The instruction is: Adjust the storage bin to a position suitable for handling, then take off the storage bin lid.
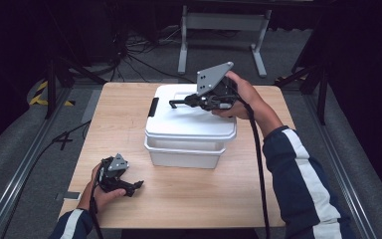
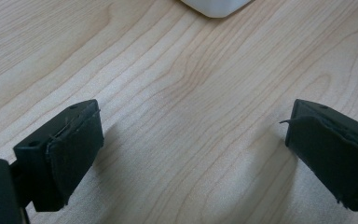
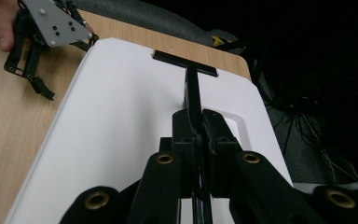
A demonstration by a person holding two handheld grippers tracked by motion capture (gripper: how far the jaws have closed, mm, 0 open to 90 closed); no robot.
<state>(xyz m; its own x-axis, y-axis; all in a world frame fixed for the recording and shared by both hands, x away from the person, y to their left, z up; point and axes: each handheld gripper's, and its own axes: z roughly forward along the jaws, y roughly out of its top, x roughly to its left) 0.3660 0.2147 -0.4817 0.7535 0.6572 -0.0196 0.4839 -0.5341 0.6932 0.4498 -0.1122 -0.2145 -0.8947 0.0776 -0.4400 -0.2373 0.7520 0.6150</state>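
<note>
- Hovering above the white lidded box (image 1: pixel 189 130), the right gripper (image 1: pixel 175 103) had its fingers pressed together, gripping nothing.
- Sitting mid-table (image 1: pixel 199 199), the box had a black latch (image 3: pixel 184 57) at its far edge.
- Resting near the table's front-left corner, the left gripper (image 1: pixel 138 185) held its fingers (image 2: pixel 74 149) wide apart, empty.

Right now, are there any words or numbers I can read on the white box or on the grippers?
None: there are no words, labels or numbers to read.
The white plastic box and its white lid are plain.
The grey three-cornered plate on the left gripper has only dots and screw holes.
The wooden table shows only grain.
</note>
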